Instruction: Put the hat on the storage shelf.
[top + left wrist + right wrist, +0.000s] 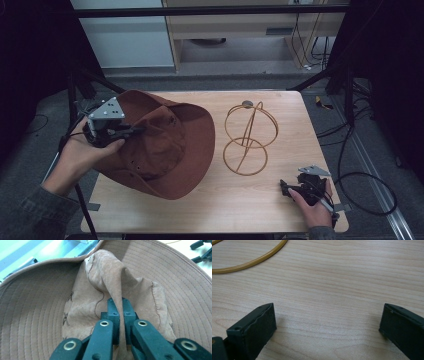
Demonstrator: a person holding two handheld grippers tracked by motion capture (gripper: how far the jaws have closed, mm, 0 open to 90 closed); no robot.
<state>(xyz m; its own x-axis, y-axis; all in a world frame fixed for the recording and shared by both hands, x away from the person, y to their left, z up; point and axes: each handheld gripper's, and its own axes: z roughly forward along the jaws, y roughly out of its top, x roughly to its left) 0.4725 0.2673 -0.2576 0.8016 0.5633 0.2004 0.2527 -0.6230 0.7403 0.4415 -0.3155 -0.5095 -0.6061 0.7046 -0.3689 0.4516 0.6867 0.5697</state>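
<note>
The left gripper (131, 131) pinches a fold of the brown brimmed hat's (165, 150) crown, its jaws pressed together on the fabric; the hat hangs tilted over the tabletop's (225, 200) left edge. Lift it high enough for the brim to pass over the gold wire hat stand (248, 140) near the tabletop's middle. The right gripper (290, 190), jaws spread and empty, rests by the near right corner.
</note>
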